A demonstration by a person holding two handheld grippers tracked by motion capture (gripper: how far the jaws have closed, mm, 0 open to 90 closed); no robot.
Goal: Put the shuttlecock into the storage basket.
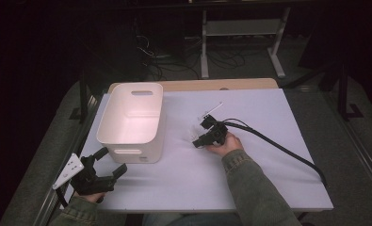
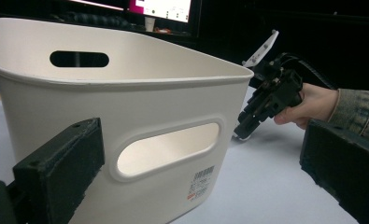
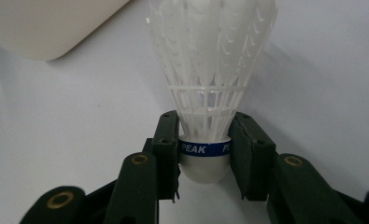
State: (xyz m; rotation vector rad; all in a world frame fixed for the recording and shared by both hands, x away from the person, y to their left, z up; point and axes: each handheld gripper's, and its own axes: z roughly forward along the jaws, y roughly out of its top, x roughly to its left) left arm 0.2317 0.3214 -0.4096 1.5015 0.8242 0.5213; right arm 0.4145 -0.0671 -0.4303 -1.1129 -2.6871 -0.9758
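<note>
Nearest the person, the left gripper [image 1: 109, 165] waits with jaws spread before the white bin [image 1: 131, 121]. Farther out on the bench [image 1: 268, 179], the right gripper [image 3: 204, 158] pinches a white shuttlecock [image 3: 210, 70] by its rounded base; the base could squirt free if pressure slackens.

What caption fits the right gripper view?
Right gripper shut on a white plastic shuttlecock at its blue-banded base, above the white table.

In the right gripper view the top of the shuttlecock [image 3: 210, 74] is cut off; in the high view it is too small to tell.
</note>
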